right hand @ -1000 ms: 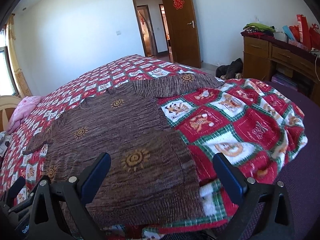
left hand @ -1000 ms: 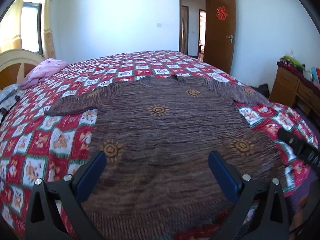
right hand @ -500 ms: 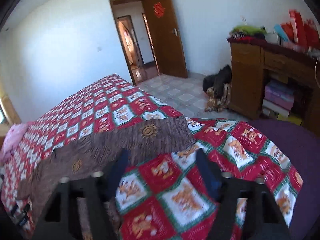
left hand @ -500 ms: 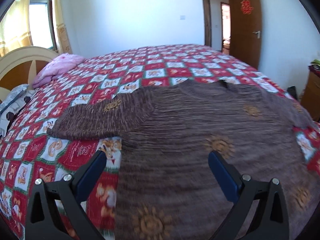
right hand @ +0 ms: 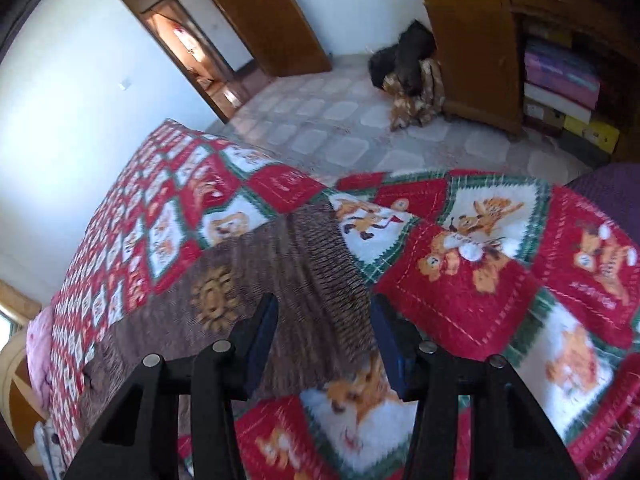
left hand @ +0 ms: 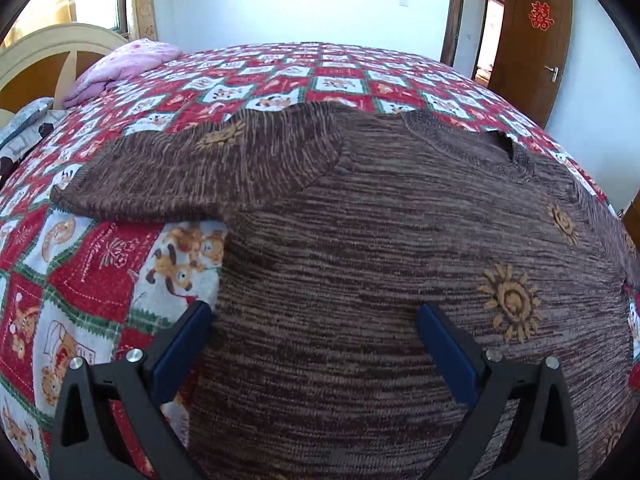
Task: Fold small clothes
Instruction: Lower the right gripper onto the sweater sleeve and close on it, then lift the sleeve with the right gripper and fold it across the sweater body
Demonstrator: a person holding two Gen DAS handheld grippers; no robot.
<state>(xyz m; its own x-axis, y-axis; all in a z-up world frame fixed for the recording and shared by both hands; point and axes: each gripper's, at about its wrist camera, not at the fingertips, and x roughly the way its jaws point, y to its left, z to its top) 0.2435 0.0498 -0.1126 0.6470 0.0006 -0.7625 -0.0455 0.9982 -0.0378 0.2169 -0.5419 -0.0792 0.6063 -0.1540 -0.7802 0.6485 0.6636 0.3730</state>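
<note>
Left wrist view: the brown sweater (left hand: 380, 248) lies flat on the bed (left hand: 100, 264), and the left gripper (left hand: 314, 332) hangs low over it.
Its fingers are spread wide and hold nothing. The sweater's body fills the space between and ahead of them, and one sleeve (left hand: 192, 172) sticks out to the side ahead. I think a good fold starts by pinching only the knit at the side edge, not the quilt under it.

Right wrist view: the right gripper (right hand: 324, 332) is down at the other sleeve's cuff (right hand: 324, 264).
Its fingers are partly closed, with a gap, and do not pinch yet. The cuff lies between and just ahead of them. I would close on the cuff, lift gently, then lay the sleeve across the body.
</note>
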